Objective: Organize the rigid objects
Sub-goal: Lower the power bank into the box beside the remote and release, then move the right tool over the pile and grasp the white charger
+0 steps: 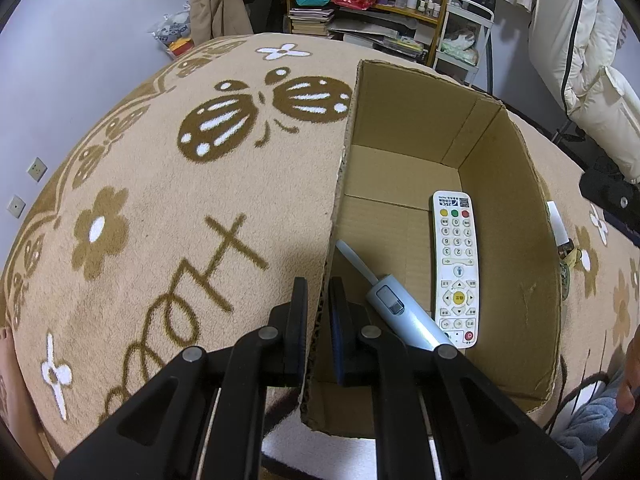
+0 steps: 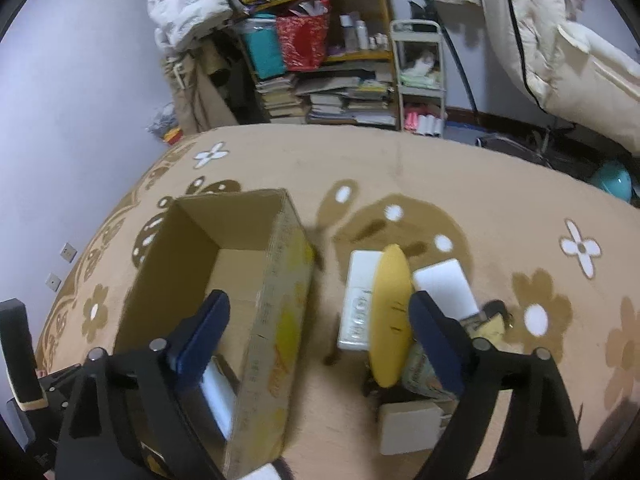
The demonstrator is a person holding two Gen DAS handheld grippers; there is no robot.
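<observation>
An open cardboard box (image 1: 500, 208) stands on a beige patterned blanket. Inside lie a white remote control (image 1: 455, 268) and a light blue pen-shaped lighter (image 1: 396, 304). My left gripper (image 1: 318, 312) is shut on the box's left wall, one finger on each side. In the right wrist view the box (image 2: 276, 320) is at the left. My right gripper (image 2: 320, 320) is open and empty above the box's right wall. To its right lie a yellow oval object (image 2: 391, 312), a white remote (image 2: 358, 300) and a white flat box (image 2: 446, 286).
A small white square box (image 2: 410, 428) and a patterned pouch (image 2: 420, 372) lie near my right gripper. A cluttered bookshelf (image 2: 332, 60) and a white cart (image 2: 420, 76) stand beyond the blanket. Hanging coats are at the right.
</observation>
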